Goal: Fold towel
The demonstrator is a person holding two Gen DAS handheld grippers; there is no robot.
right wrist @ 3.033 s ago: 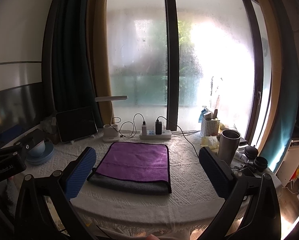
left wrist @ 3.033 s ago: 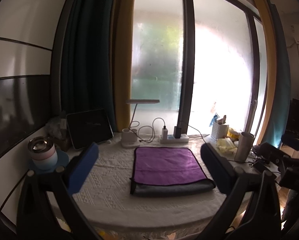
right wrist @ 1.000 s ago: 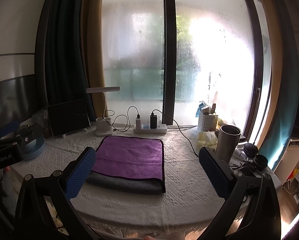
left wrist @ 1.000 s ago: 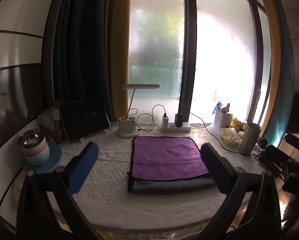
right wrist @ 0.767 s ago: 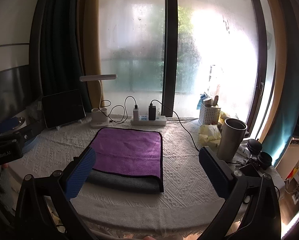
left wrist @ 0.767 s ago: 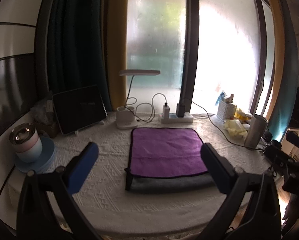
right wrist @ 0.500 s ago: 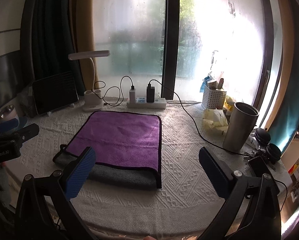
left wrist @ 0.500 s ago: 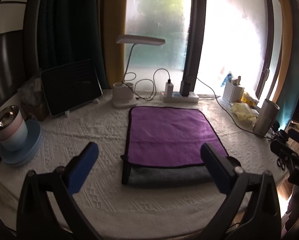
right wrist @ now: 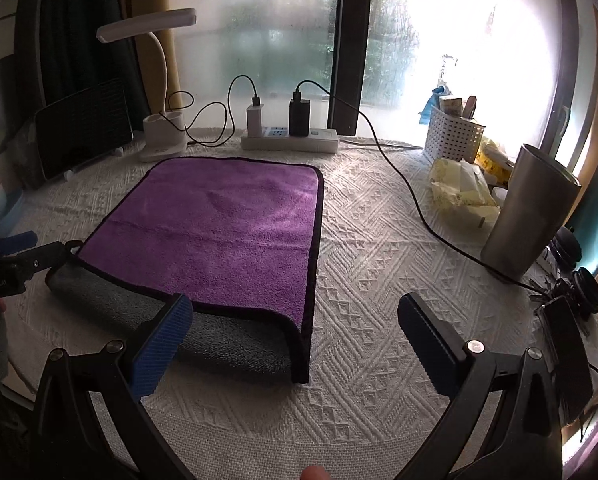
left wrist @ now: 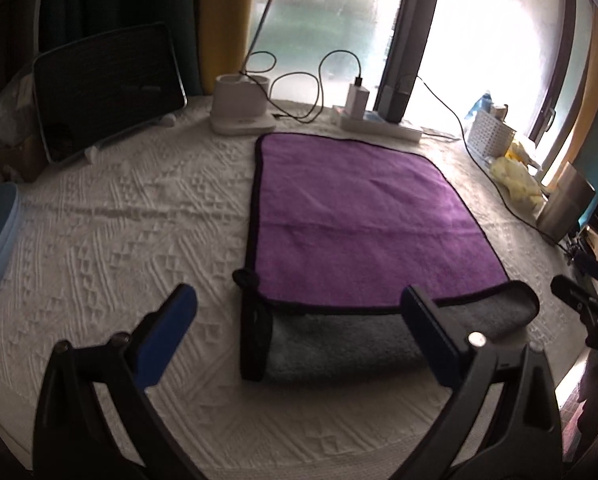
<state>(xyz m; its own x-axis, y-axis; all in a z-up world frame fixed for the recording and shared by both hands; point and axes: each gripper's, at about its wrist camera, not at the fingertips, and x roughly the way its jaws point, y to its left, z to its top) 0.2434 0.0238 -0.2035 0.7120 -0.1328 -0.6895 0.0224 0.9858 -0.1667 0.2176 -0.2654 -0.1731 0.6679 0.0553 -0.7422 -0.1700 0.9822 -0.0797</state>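
A purple towel with a grey underside and black trim lies flat on the white textured tablecloth; its near edge is turned over and shows grey. It also shows in the right wrist view. My left gripper is open and empty, just above the towel's near left corner. My right gripper is open and empty, above the towel's near right corner. The left gripper's tip shows at the left edge of the right wrist view.
At the back stand a tablet, a lamp base and a power strip with chargers. On the right are a white basket, yellow packets, a steel tumbler and a cable.
Both grippers have moved forward and down toward the towel's near edge, which now fills much more of both views. Both stay open.
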